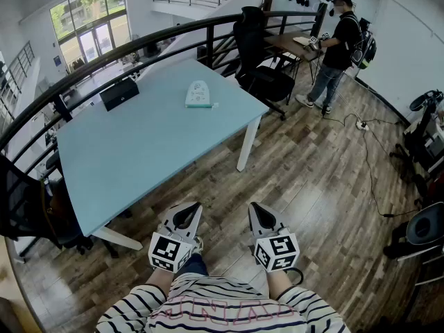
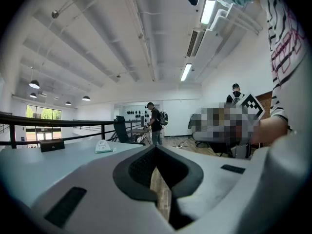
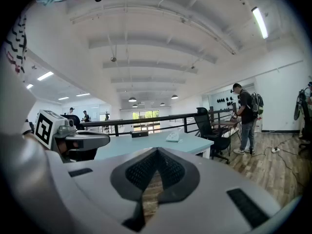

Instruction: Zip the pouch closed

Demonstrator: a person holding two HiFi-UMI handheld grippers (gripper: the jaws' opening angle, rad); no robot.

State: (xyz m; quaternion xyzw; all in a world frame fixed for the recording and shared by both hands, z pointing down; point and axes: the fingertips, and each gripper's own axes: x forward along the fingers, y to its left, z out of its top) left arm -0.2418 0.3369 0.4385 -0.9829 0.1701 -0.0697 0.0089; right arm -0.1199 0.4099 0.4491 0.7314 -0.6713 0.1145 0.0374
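Note:
A small white and mint pouch (image 1: 198, 94) lies on the far part of the light blue table (image 1: 139, 151); it also shows as a small pale shape in the left gripper view (image 2: 103, 147) and the right gripper view (image 3: 172, 137). My left gripper (image 1: 192, 209) and right gripper (image 1: 255, 211) are held side by side close to my body, over the wooden floor, well short of the table and the pouch. Both stand shut with nothing between their jaws. The jaw tips meet in each gripper view (image 2: 156, 149) (image 3: 157, 151).
A black box (image 1: 119, 93) sits at the table's far left. A curved black railing (image 1: 139, 47) runs behind the table. Office chairs (image 1: 260, 68), a desk and a standing person (image 1: 336, 50) are at the back right. Cables cross the floor at right (image 1: 368, 158).

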